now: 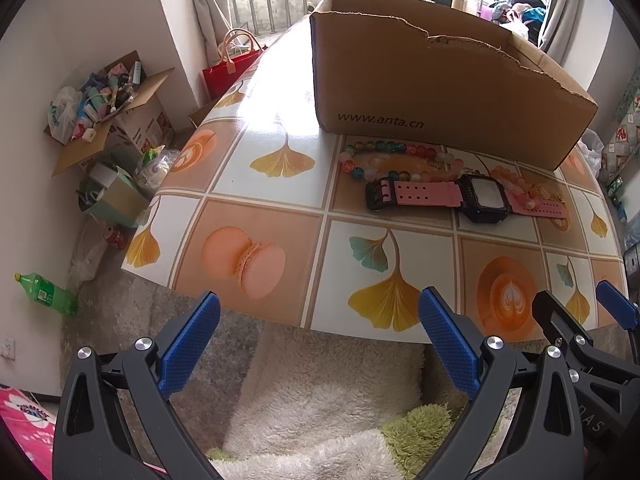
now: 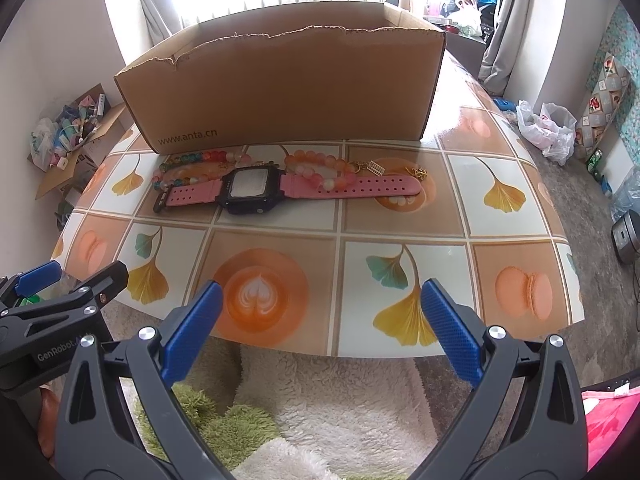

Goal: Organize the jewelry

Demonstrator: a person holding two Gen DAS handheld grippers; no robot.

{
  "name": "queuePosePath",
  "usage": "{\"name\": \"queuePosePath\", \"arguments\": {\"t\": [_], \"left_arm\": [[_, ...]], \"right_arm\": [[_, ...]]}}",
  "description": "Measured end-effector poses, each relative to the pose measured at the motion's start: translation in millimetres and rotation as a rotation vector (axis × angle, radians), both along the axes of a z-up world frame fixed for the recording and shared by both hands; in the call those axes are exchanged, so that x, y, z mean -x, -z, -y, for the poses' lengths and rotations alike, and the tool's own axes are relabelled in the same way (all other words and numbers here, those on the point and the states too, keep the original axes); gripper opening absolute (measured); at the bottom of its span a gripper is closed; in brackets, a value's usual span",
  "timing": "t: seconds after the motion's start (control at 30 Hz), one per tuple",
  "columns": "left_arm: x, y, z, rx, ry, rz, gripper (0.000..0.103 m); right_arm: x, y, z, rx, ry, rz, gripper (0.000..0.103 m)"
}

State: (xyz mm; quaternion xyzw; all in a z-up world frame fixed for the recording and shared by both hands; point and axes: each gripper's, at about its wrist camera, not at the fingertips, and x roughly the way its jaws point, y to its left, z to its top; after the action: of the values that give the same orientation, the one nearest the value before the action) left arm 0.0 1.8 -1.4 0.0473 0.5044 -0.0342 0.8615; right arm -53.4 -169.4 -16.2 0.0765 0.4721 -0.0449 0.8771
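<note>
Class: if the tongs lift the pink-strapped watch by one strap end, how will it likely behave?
The watch lies flat with its strap stretched out, so the strap probably flexes and droops. The bulky black case likely drags it down. Beads touching it may shift.

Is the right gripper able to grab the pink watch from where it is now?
Probably yes. The right gripper is open and empty at the table's near edge, and only bare table lies between it and the pink watch.
</note>
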Motion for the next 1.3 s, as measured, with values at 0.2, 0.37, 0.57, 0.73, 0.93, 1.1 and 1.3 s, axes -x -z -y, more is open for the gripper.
{"name": "queuePosePath", "arguments": {"t": [0.2, 0.37, 0.57, 0.73, 0.93, 1.1, 1.3], "left_arm": [[-2.1, 3.2, -0.9, 0.002, 0.002, -0.009, 0.096], [-7.8, 7.9, -2.0, 0.006, 0.009, -0.014, 0.096], [-17.1, 14.6, -2.4, -0.001, 0.043, -0.015, 0.096], [-29.1, 24.6, -0.9, -0.029, 0.072, -0.03, 0.096], [-37.4, 28.2, -5.2, 0.002, 0.097, -0.035, 0.096], [-42.5, 29.3, -7.8, 0.028, 0.132, -0.025, 0.096], [-47.9, 30.0, -9.6, 0.03, 0.15, -0.03, 0.096]], "right_arm": [[-0.6, 0.8, -0.5, 0.007, 0.006, -0.001, 0.096], [-2.1, 2.0, -0.4, 0.026, 0.013, -0.005, 0.096], [-7.3, 5.4, -0.2, 0.077, -0.014, 0.006, 0.096], [-14.4, 1.7, 3.6, 0.117, -0.117, 0.062, 0.096], [-31.0, -13.4, 6.6, 0.127, -0.325, 0.154, 0.096], [-56.6, -15.8, -0.9, 0.065, -0.541, 0.142, 0.095], [-80.8, -7.8, -25.6, 0.085, -0.784, 0.111, 0.09]]}}
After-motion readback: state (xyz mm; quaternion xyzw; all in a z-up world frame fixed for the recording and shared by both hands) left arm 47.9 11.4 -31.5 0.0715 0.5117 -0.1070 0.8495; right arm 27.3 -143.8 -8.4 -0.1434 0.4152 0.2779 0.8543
